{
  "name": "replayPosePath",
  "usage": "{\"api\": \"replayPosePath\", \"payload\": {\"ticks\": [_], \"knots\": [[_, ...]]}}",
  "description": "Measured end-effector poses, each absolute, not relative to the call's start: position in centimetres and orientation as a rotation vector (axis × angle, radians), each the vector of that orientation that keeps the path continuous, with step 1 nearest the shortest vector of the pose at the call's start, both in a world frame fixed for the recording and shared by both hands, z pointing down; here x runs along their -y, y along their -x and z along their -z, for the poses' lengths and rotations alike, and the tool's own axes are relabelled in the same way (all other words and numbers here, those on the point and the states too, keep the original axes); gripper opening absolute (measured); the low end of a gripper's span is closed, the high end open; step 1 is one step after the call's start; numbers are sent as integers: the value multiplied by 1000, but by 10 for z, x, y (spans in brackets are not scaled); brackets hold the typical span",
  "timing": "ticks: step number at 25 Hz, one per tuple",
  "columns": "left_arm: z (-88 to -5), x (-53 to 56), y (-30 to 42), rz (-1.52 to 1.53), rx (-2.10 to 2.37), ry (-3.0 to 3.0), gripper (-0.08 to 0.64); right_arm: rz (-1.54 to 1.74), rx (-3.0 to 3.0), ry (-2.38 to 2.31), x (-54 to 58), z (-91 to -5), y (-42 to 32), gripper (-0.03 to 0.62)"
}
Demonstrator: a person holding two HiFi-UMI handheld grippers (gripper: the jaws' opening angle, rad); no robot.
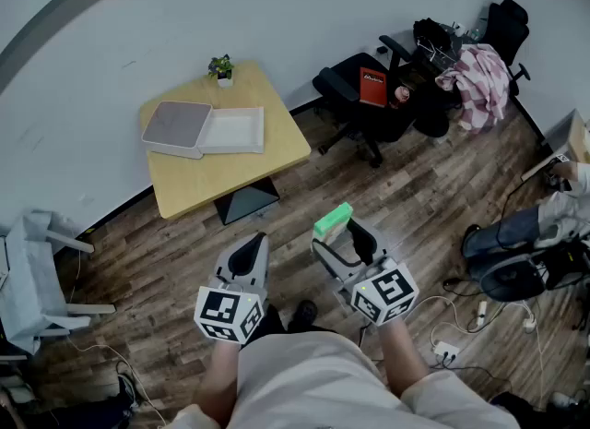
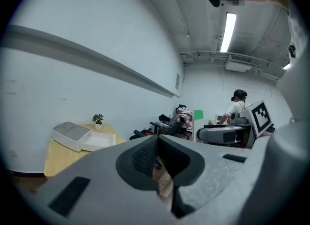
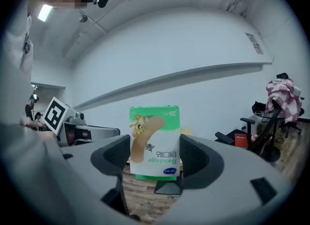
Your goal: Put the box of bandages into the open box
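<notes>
A green and white box of bandages [image 3: 155, 142] stands upside down between my right gripper's [image 3: 156, 158] jaws, which are shut on it. In the head view the same box of bandages [image 1: 332, 220] shows as a green block at the tip of the right gripper [image 1: 343, 239], held over the wooden floor. The open box [image 1: 202, 129], white with a grey lid folded back to the left, lies on the small yellow table [image 1: 277, 153] far ahead and to the left. My left gripper [image 1: 247, 258] is shut with nothing in it. The open box [image 2: 80, 137] also shows in the left gripper view.
A small potted plant [image 1: 221, 68] stands at the table's far corner. A black office chair [image 1: 364, 95] with a red book and a second chair draped with pink cloth [image 1: 479, 81] stand at the back right. A white chair [image 1: 32, 280] is at left. Cables and a person sit at right.
</notes>
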State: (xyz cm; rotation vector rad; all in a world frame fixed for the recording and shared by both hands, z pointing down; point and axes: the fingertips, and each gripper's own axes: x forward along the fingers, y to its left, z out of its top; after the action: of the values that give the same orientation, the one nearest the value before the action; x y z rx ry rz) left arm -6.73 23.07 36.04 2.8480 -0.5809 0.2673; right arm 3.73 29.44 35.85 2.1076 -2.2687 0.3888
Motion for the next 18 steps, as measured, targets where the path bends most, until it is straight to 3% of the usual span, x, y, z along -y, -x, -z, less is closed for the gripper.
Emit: {"api": "replayPosePath", "payload": {"ticks": [18], "knots": [[-369,-240,58,-316,613,-2843,5,-433,2309,-2088,-296,-370,-38,324]]}}
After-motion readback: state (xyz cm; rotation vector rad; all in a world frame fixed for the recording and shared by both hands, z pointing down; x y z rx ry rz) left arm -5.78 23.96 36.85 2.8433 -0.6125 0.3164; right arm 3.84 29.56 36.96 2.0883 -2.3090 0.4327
